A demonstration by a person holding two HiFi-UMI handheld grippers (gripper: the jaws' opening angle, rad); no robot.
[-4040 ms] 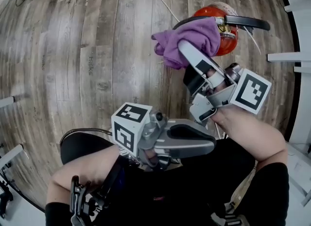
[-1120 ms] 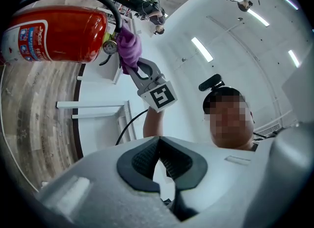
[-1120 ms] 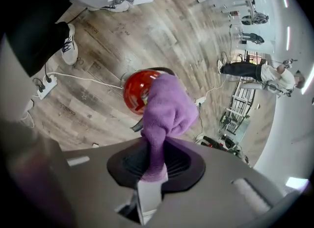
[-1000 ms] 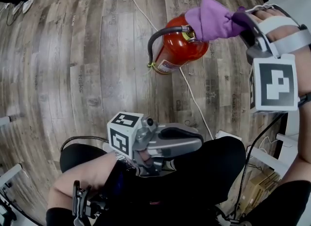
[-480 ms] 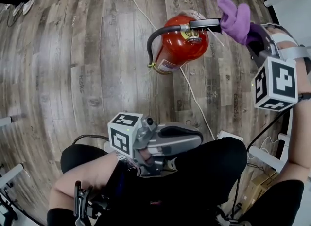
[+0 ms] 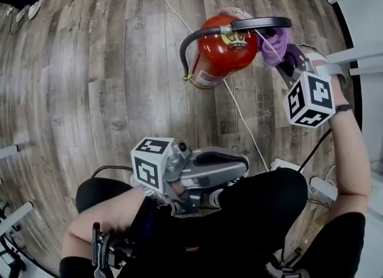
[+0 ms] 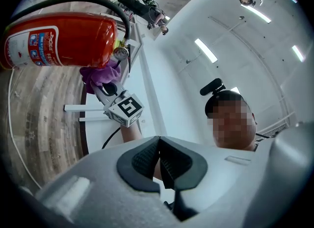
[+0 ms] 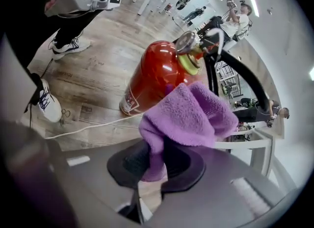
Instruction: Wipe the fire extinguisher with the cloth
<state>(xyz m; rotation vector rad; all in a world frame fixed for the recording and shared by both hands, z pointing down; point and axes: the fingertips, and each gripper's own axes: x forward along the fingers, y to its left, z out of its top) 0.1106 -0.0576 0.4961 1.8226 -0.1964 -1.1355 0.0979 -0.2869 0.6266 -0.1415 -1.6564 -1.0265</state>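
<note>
A red fire extinguisher (image 6: 218, 49) stands on the wooden floor, with a black hose (image 6: 190, 42) and a black handle (image 6: 261, 24) on top. My right gripper (image 6: 280, 55) is shut on a purple cloth (image 6: 274, 42) and holds it against the extinguisher's right side, just under the handle. In the right gripper view the cloth (image 8: 194, 112) bulges out from between the pads, close to the red body (image 8: 152, 77). My left gripper (image 6: 242, 166) hangs shut and empty over my lap. The left gripper view shows the extinguisher (image 7: 64, 38) and cloth (image 7: 100, 74) ahead.
A white cable (image 6: 239, 121) runs across the floor past the extinguisher to a white power strip (image 6: 286, 165). White furniture legs (image 6: 359, 55) stand at the right edge. My legs and a shoe (image 8: 46, 105) are near. More people stand far back in the room.
My right gripper has dropped with the cloth from above the extinguisher's top to its right side under the handle, rolling as it went. The left gripper has stayed put.
</note>
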